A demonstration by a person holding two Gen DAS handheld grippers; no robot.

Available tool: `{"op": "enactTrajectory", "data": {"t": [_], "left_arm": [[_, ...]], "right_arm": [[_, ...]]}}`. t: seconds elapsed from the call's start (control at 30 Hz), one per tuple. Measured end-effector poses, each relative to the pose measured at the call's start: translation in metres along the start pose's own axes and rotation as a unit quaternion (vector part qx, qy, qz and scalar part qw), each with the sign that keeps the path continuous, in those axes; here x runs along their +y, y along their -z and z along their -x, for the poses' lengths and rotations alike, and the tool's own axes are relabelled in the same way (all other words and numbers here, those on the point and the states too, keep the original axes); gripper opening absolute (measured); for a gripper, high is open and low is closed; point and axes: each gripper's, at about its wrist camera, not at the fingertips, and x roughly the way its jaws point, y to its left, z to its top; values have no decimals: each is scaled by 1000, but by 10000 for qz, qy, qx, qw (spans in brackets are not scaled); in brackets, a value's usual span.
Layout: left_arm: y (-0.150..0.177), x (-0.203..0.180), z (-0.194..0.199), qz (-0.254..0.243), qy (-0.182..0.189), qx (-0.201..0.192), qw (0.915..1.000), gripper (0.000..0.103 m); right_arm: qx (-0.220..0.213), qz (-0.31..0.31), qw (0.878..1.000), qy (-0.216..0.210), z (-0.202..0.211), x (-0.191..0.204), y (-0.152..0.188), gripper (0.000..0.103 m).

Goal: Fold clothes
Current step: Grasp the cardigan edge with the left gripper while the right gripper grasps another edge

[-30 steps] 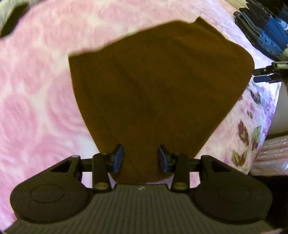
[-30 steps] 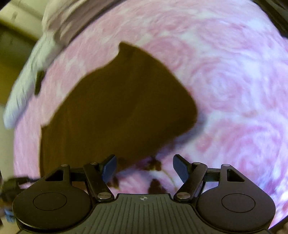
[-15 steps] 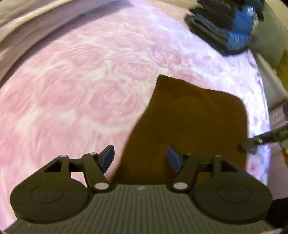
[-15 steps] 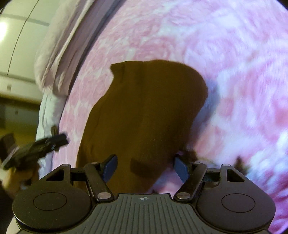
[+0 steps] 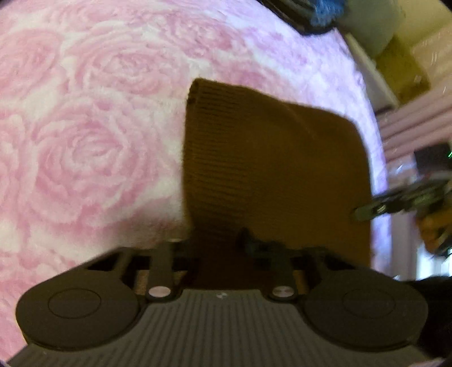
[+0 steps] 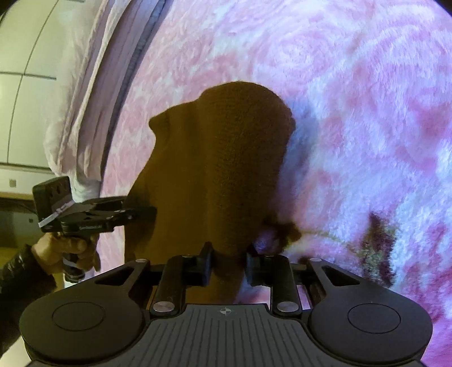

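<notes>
Brown ribbed knit garment (image 5: 271, 169) is lying on the pink rose-pattern fleece blanket (image 5: 93, 135) covering the bed, already narrowed to a compact slab with its near edge bunched up toward both cameras. Judging by that, the fold is mid-way: both near corners are being pinched, probably ahead of carrying that edge over to the far hem

Left tool (image 5: 217, 245) is closing on the near left part of the knit; jaws are narrowed with fabric between them, though blur is hiding the exact contact. In the right wrist view the same left tool (image 6: 135, 211) is biting the garment's left edge, with the person's hand below it on the grip

Right tool (image 6: 227, 266) is clamping a bunched fold of the brown knit (image 6: 217, 169) between nearly closed jaws; in the left view it (image 5: 364, 211) is touching the right edge

Next move likely needs both tools lifting together, level, keeping the edge taut so layers are not sliding apart. Risk: thick knit slipping from a shallow pinch

Dark folded clothes stack (image 5: 305, 14) is sitting at the far edge of the blanket, well apart
</notes>
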Motion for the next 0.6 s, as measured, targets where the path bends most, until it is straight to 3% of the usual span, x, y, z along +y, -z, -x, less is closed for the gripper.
{"op": "enactTrajectory", "data": {"t": [0.1, 0.13, 0.23, 0.37, 0.5, 0.6], "left_arm": [[6, -9, 8, -77, -35, -169, 9998, 9], [8, -11, 12, -44, -35, -256, 9997, 8], [8, -22, 36, 28, -124, -639, 9979, 8], [9, -47, 93, 47, -301, -1389, 9898, 8], [15, -88, 168, 55, -579, -2382, 9695, 8], [40, -134, 212, 37, -800, -2972, 9515, 8]], "right_arm": [[0, -81, 9999, -104, -6, 0, -2, 23], [29, -52, 9999, -88, -8, 2, -3, 11], [59, 63, 9997, -207, 1, 15, -15, 8], [-88, 998, 9930, -621, 37, 65, -39, 8], [-464, 2279, 9680, -946, 92, 130, -60, 8], [-757, 3274, 9339, -1223, 143, 181, -55, 8]]}}
